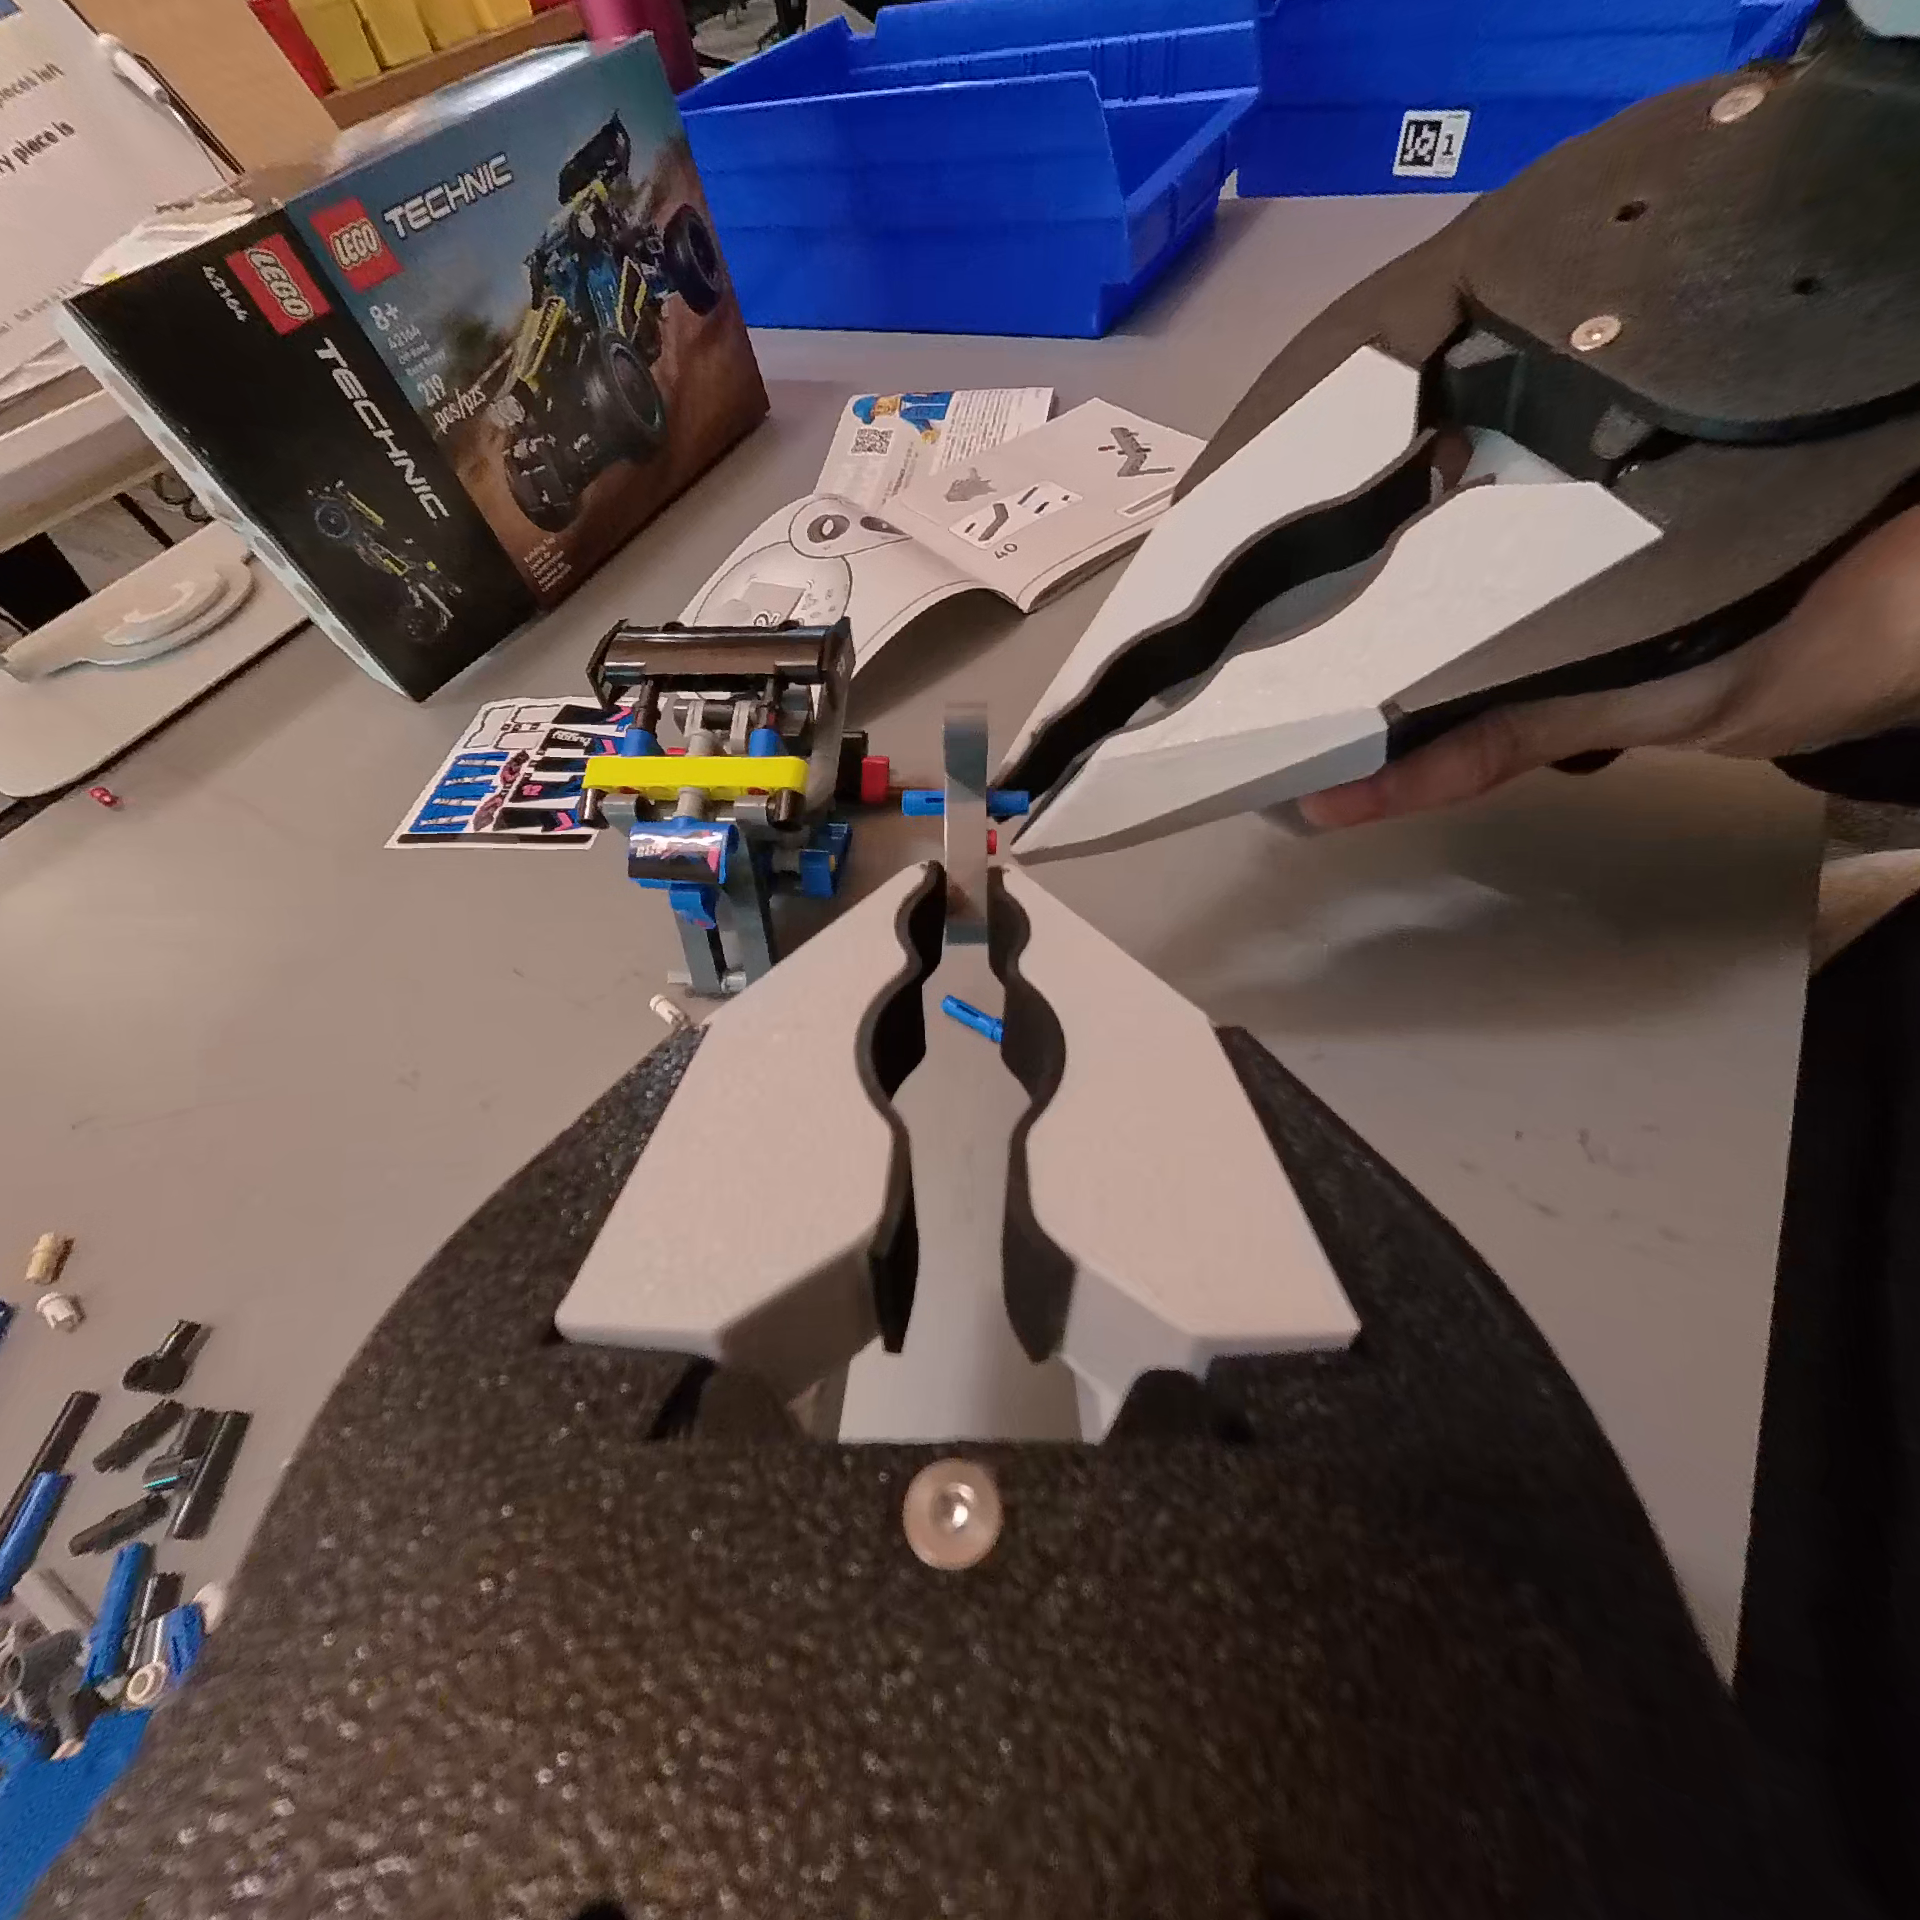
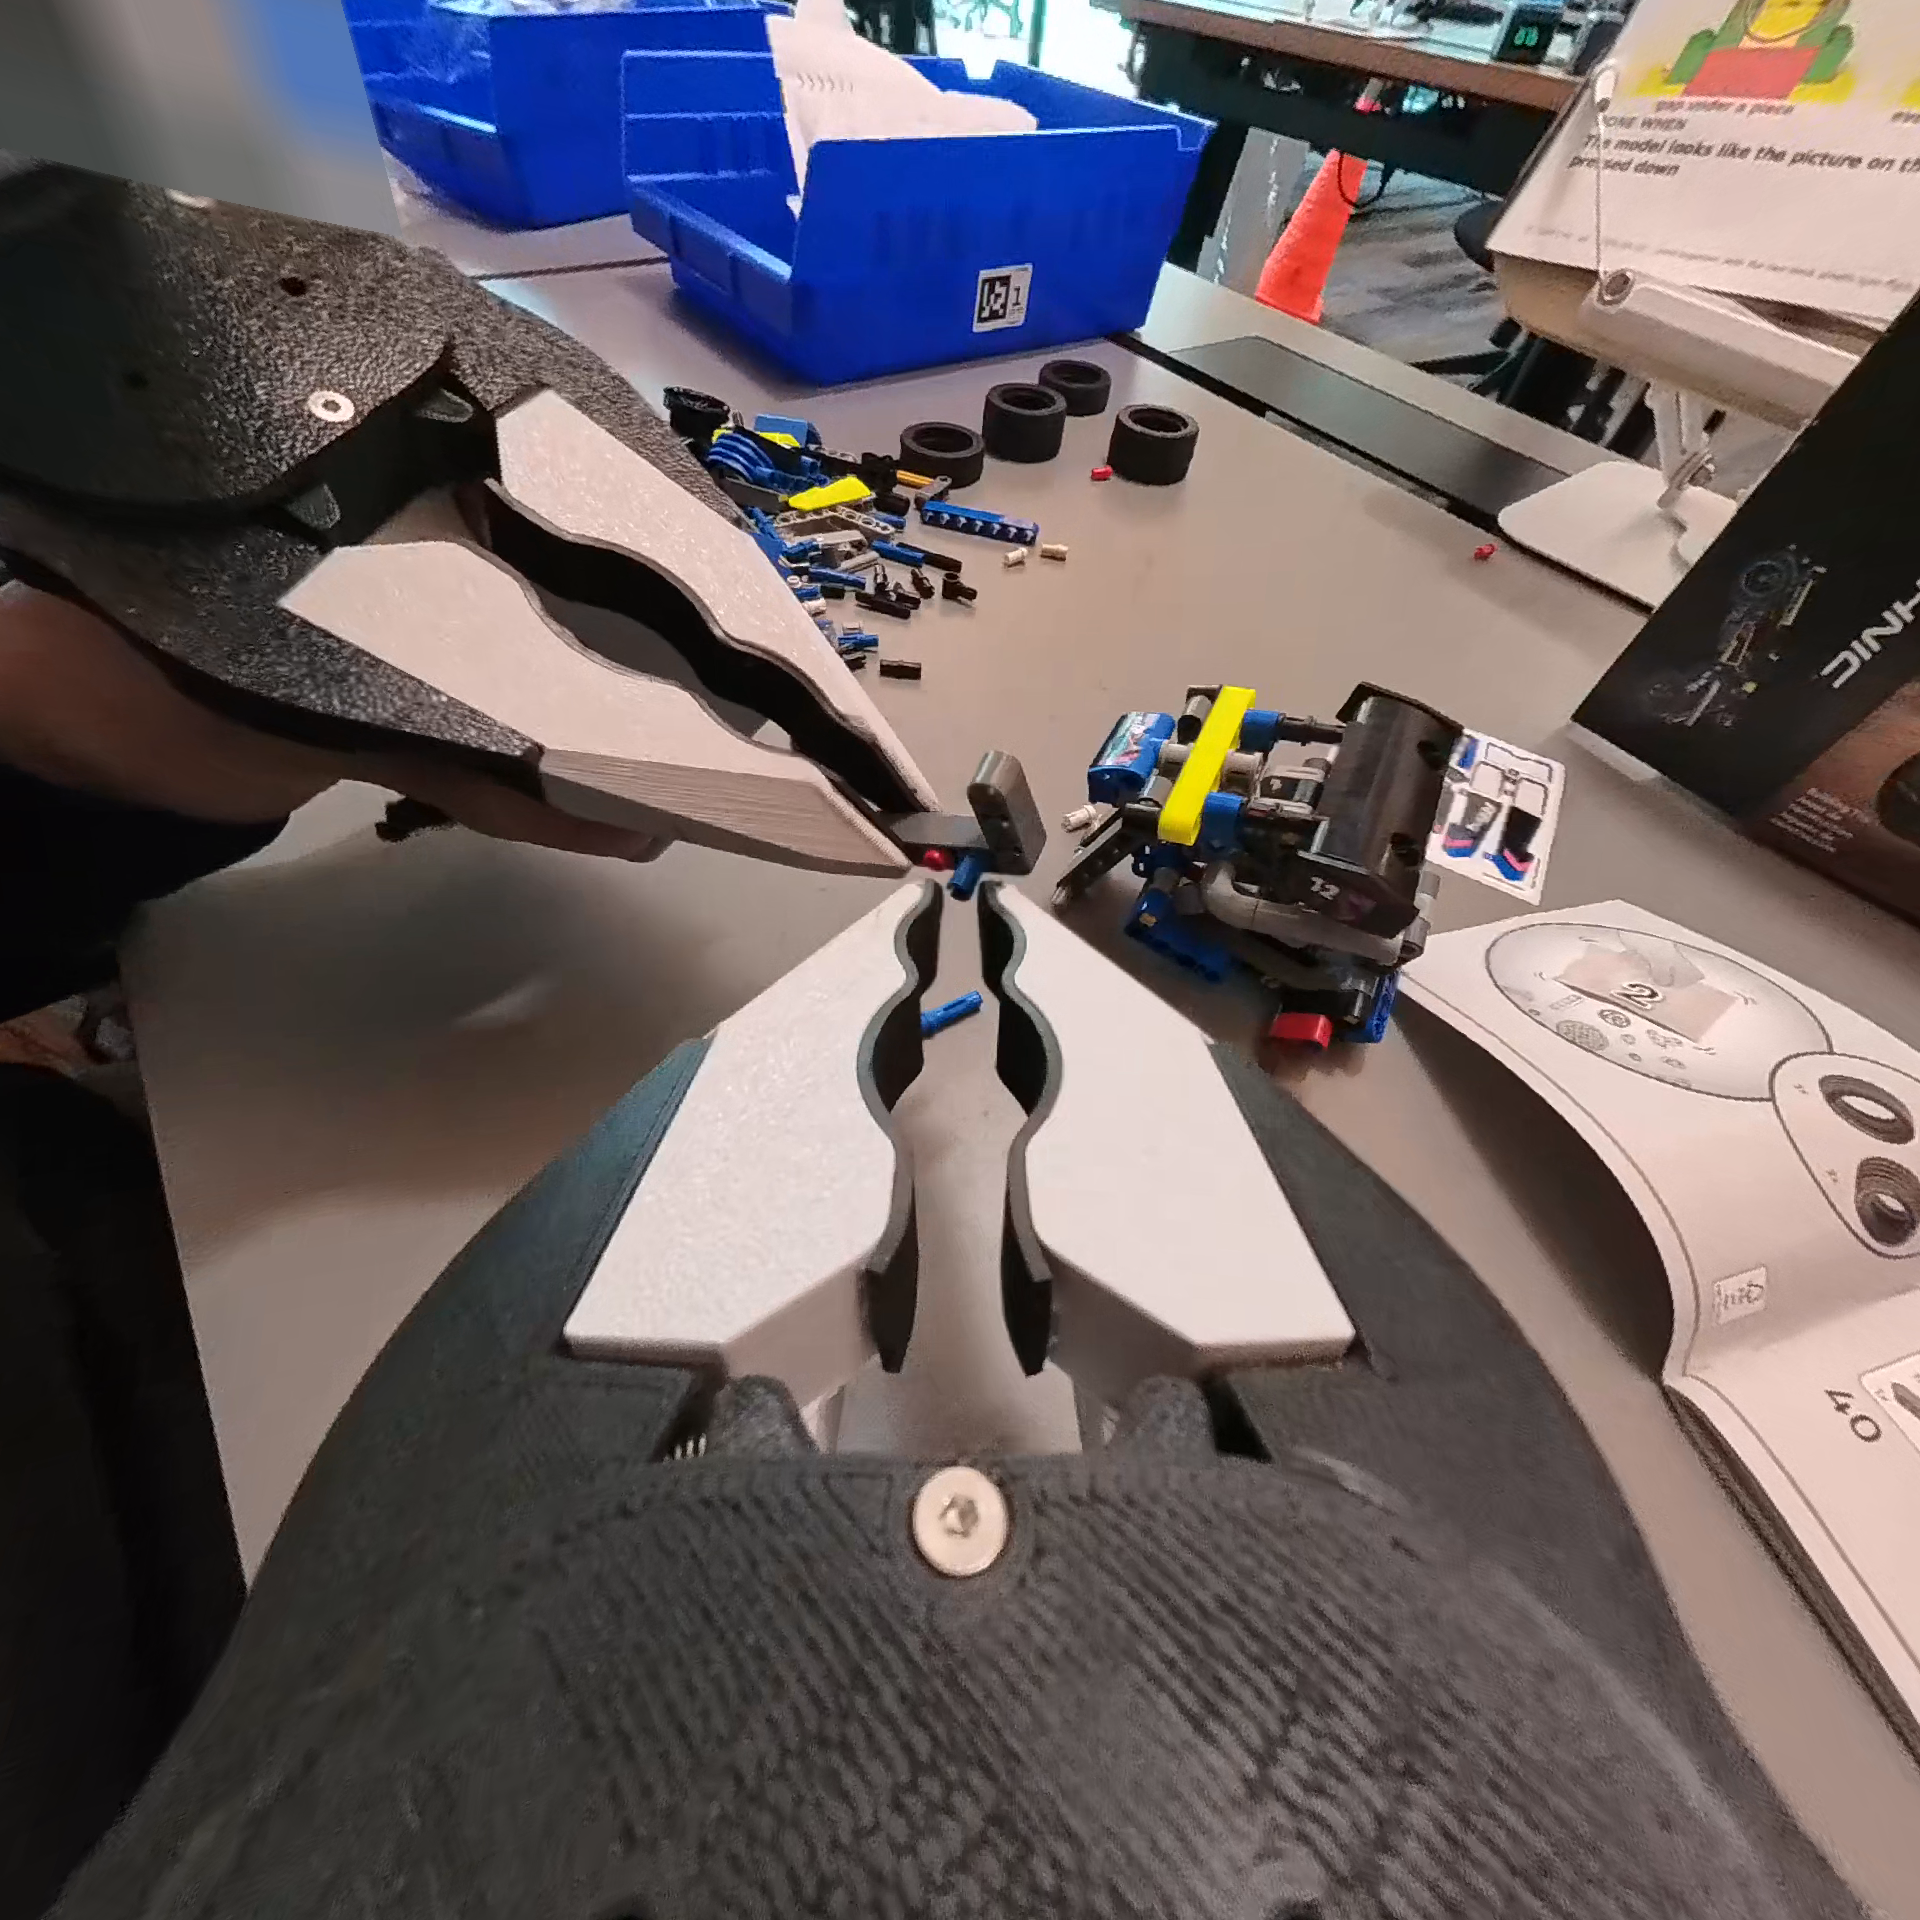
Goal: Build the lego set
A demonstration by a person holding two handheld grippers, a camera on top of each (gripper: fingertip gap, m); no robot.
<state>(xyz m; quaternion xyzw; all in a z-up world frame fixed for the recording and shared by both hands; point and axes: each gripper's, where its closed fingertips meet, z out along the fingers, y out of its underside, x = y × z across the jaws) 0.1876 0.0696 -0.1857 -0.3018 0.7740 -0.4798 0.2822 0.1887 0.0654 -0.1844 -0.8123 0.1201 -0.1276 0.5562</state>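
Note:
My left gripper [image 1: 961, 883] is shut on the lower end of a grey angled beam [image 1: 964, 769] and holds it upright above the table. In the right wrist view the left gripper [image 2: 914, 831] comes in from the left with the beam [image 2: 1008, 800]. A blue pin [image 1: 1013, 800] sticks through the beam, with a red pin [image 1: 992, 840] just below it. My right gripper [image 2: 959, 891] is closed on the near end of that blue pin [image 2: 966, 871]; in the left wrist view the right gripper [image 1: 1013, 826] comes in from the right. The partly built model [image 1: 717, 769] [image 2: 1278, 831] stands beside them.
A second blue pin [image 1: 971, 1016] [image 2: 951, 1010] lies on the table under the grippers. Loose parts [image 2: 862, 540] and several tyres [image 2: 1039, 416] lie beyond. An open booklet [image 2: 1662, 1143], a sticker sheet [image 1: 499, 779], the set's box [image 1: 468, 364] and blue bins [image 1: 935, 187] surround the work area. Both grippers' tips are close together, under 4 cm apart.

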